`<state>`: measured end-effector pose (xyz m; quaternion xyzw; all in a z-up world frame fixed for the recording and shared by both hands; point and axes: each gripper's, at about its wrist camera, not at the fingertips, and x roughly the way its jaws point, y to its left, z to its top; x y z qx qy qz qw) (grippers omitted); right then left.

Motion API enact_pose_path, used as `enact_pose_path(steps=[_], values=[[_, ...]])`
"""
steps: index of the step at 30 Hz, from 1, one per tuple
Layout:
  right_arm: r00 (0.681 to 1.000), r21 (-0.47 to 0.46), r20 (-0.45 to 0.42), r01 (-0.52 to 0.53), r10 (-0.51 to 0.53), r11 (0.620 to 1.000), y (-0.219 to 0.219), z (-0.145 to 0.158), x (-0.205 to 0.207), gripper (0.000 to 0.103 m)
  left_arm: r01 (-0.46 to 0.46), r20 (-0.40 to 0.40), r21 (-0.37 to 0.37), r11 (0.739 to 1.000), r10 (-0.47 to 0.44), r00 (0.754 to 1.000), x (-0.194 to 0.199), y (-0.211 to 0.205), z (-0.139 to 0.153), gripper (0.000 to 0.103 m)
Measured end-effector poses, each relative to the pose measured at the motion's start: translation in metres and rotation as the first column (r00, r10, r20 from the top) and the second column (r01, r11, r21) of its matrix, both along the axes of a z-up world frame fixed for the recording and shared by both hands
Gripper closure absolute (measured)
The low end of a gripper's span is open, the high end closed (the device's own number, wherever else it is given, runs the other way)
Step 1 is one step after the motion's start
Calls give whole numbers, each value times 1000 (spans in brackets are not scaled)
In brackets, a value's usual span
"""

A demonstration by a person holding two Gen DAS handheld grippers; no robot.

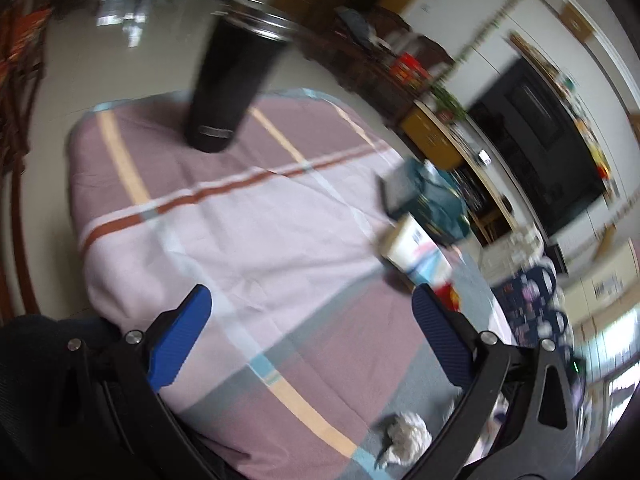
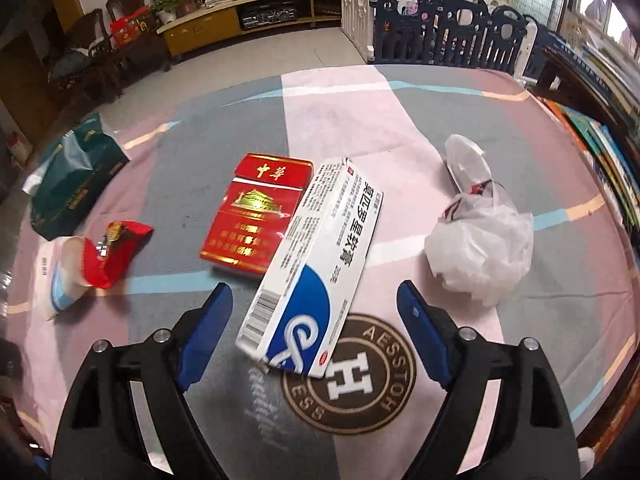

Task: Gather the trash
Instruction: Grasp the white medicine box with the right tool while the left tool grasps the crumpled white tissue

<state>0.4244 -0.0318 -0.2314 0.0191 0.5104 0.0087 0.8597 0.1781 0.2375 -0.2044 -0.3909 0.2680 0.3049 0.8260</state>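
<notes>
Plaid tablecloth (image 2: 332, 120), stamped "AESSTOH", carries a white-and-blue medicine box (image 2: 312, 264), long axis near-to-far, leaning right, beside a red 中华 cigarette pack (image 2: 256, 212). Right gripper (image 2: 314, 304) spread around the box; left gripper (image 1: 312, 312) spread, empty.

We see the left gripper (image 1: 312, 332) wide open, nothing between its blue fingers (image 1: 180, 344), over the striped cloth (image 1: 248, 240). Black tumbler (image 1: 232, 84) stands at the far edge; crumpled tissue (image 1: 406, 436) sits near the right finger, white carton (image 1: 416, 252) further right. View's blurred.
</notes>
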Motion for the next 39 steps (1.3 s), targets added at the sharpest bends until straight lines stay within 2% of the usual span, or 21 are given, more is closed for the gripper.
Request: enact_pose_path(steps=[2,4,5,6,7,10,15,20,24,26,28,29,30,31,33,34,36,39], values=[[1000,-25,-23,18,-19,1000,2,-13,8,20,60,-29,64,996,-58,998,9,-11,5,3],[999,-7,-42,20,-20,1000,0,-21,10,21,82,-49,140,987,-76,996,14,-23,11,3],[999,-14,-43,15,-15,1000,2,-24,8,21,83,-51,155,984,-76,996,15,-26,13,3],[999,-26,-36,9,-9,1000,5,-26,8,28,84,-55,164,983,-76,996,16,-27,13,3],[1000,-38,-30,-3,2,999,7,-28,6,38,84,-60,166,983,-75,995,16,-28,13,3],[999,-47,-2,-46,46,998,14,-26,-6,53,74,-54,152,986,-66,996,15,-25,13,3],[990,-38,16,-137,138,990,20,-17,-43,56,64,-48,146,987,-57,997,13,-22,12,3],[968,-173,58,-232,244,957,20,-4,-100,59,63,-46,142,988,-57,997,13,-22,12,3],[968,-204,28,-238,248,950,-1,4,-116,59,60,-44,142,988,-54,998,12,-22,13,3],[949,-205,-10,-312,316,928,-1,3,-123,59,61,-46,145,988,-55,997,13,-22,13,3],[916,-146,-35,-401,400,904,2,8,-134,55,59,-45,146,987,-53,998,12,-21,13,3],[909,-109,-32,-417,416,903,4,11,-138,52,58,-43,145,988,-52,998,12,-21,13,3],[911,-74,-22,-413,412,908,4,15,-139,43,55,-42,142,988,-50,998,12,-20,12,3],[924,-36,-9,-384,383,923,0,20,-139,29,54,-41,140,989,-48,998,12,-20,12,3],[948,53,8,-319,319,946,-9,25,-136,22,52,-39,136,989,-47,998,11,-19,11,3],[959,105,-7,-281,283,954,-14,23,-131,22,52,-39,137,989,-47,998,11,-19,11,3],[973,144,-68,-210,222,967,-18,12,-124,22,53,-40,140,989,-48,998,11,-20,11,3],[978,194,-134,-134,161,972,-22,-5,-116,22,53,-41,142,988,-48,998,11,-20,11,3]])
